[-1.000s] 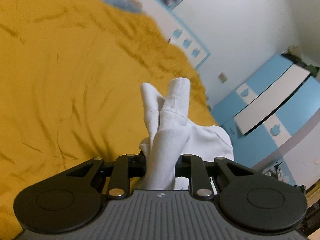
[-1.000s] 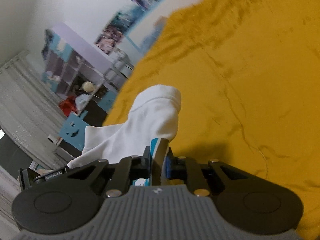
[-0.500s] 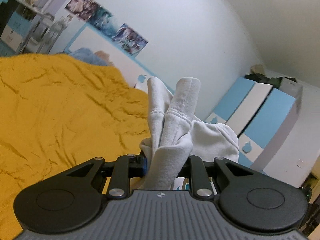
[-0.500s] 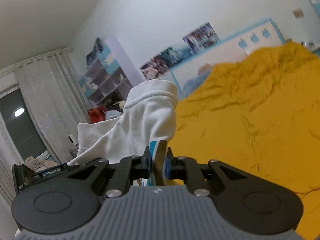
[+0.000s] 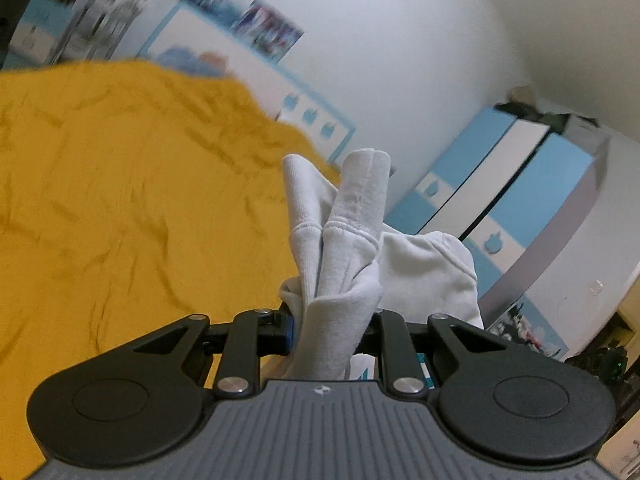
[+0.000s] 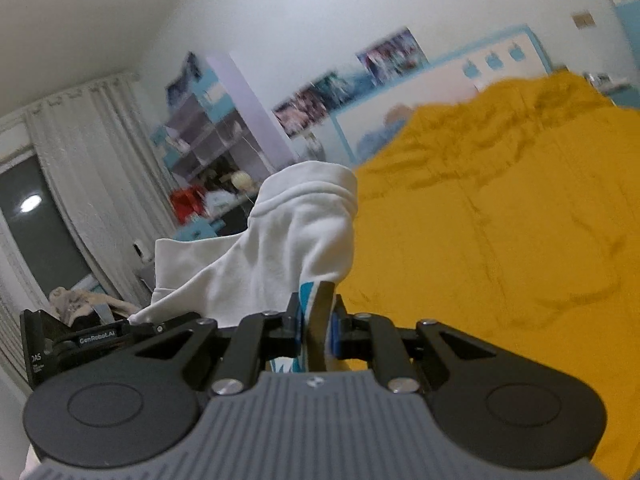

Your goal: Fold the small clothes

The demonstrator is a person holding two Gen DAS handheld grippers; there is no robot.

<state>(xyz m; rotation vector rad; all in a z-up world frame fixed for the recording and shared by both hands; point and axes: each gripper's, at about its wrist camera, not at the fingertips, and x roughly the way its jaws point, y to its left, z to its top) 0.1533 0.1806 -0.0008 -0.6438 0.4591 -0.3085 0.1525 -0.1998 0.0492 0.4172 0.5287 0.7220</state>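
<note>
Left wrist view shows the left gripper (image 5: 330,326) pinching a bunched fold of the white garment (image 5: 344,264): cloth fills the gap between its jaws, and two ribbed, cuff-like ends stick up ahead of the tips. More of the same cloth billows out to the right of the jaws. Ahead and to the left of this gripper spreads the yellow bedcover (image 5: 120,208), creased and blurred. To the right and beyond stands a blue-and-white wardrobe (image 5: 520,184), and further ahead a white wall with posters (image 5: 268,36).

Right wrist view shows the right gripper (image 6: 318,328) pressed together on a thin edge of the white garment (image 6: 296,236), where a bit of blue print shows between the blue pads. The cloth rises ahead of the tips to a rounded hem and trails off to the left of the jaws, held up off the bed. The yellow bedcover (image 6: 500,240) lies ahead and to the right. To the left hangs a white curtain (image 6: 80,152), with a shelf unit (image 6: 208,140) beyond it.
</note>
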